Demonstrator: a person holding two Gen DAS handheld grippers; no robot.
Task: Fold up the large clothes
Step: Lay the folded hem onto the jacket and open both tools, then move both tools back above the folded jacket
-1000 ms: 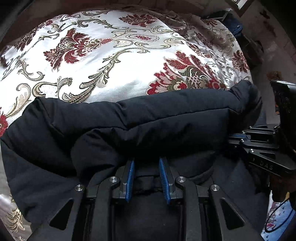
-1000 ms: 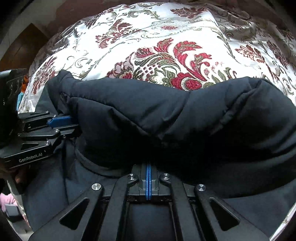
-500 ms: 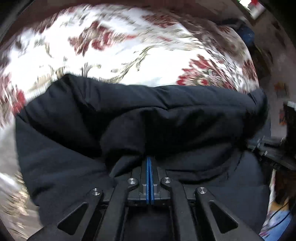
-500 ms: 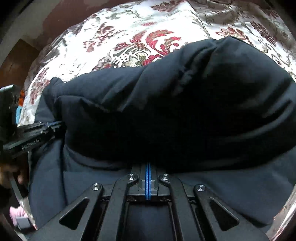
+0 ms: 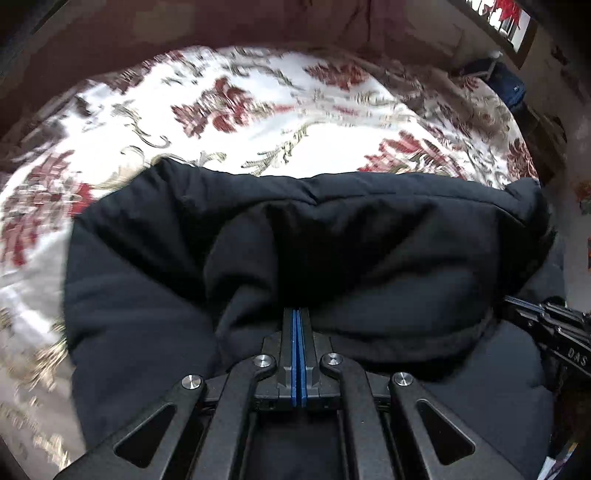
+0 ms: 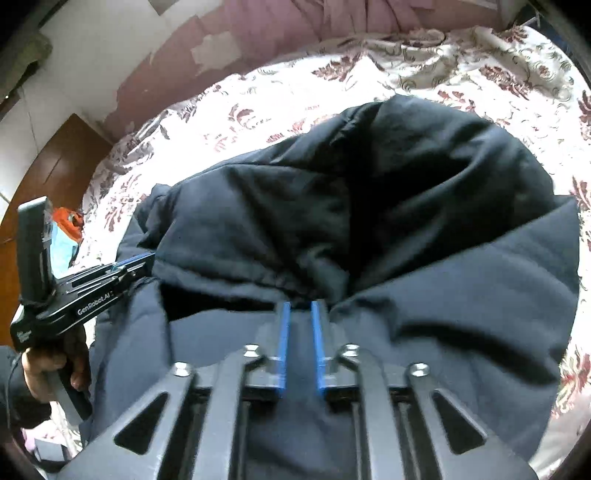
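Observation:
A large black padded jacket [image 5: 332,236] lies on a bed with a white and red floral cover [image 5: 258,96]. My left gripper [image 5: 297,314] is shut on the jacket's folded edge, its blue pads pressed together at the fabric. In the right wrist view the jacket [image 6: 369,192] is bunched up, its top layer folded over. My right gripper [image 6: 297,306] has its blue pads a little apart, just behind a gathered seam, holding nothing. The left gripper [image 6: 142,260] shows there at the left, pinching the jacket's edge. The right gripper [image 5: 517,304] shows at the right edge of the left wrist view.
The floral cover [image 6: 258,99] spreads beyond the jacket to a pink wall [image 6: 295,29]. A brown wooden door [image 6: 55,162] stands at the left. A dark blue object [image 5: 509,85] sits past the bed's far right corner.
Both grippers have lifted the jacket's edge and carried it forward over the rest. My left gripper closed on the fabric. My right gripper, shut before, has now opened and let go.

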